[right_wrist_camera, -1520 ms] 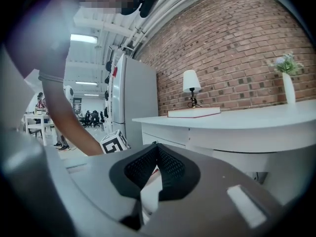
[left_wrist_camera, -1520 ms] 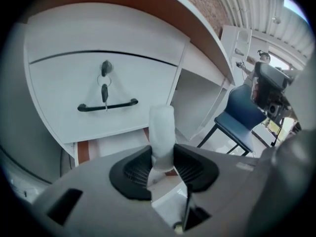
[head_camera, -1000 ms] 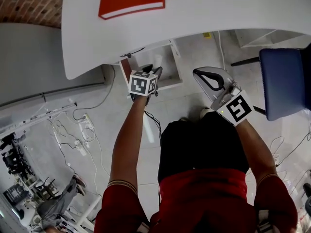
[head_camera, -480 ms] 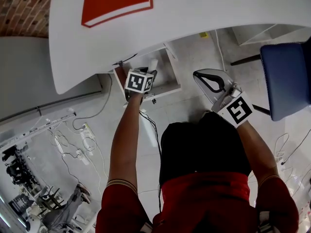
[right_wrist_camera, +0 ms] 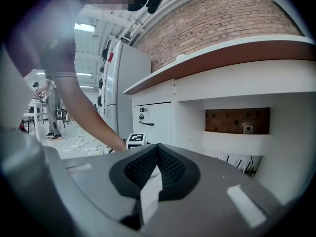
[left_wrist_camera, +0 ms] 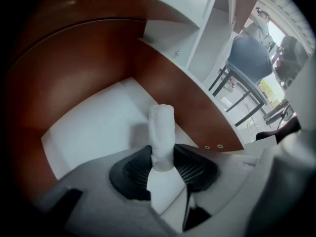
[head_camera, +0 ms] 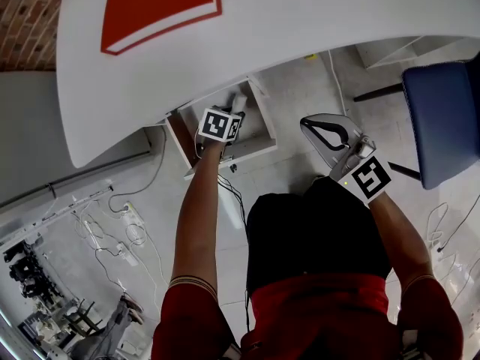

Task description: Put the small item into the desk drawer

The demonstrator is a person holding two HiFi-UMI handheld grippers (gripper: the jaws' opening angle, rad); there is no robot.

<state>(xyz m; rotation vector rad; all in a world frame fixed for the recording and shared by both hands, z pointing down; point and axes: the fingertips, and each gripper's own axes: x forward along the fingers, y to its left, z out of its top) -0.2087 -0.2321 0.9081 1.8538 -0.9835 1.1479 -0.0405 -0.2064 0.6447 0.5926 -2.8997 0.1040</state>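
Observation:
The small item is a white cylinder, and my left gripper is shut on its lower end. It stands upright over the white floor of the open desk drawer, between the drawer's brown walls. In the head view the left gripper reaches into the drawer under the white desk's edge, and the item's tip shows past the marker cube. My right gripper hangs shut and empty to the right, away from the drawer; its pads meet in its own view.
An orange book lies on the desk top. A blue chair stands at the right. Cables and a power strip lie on the floor at the left. A white cabinet stands under the desk.
My left gripper has moved forward with the white item, further in over the drawer. More of the drawer shows from under the desk. The right gripper has barely shifted.

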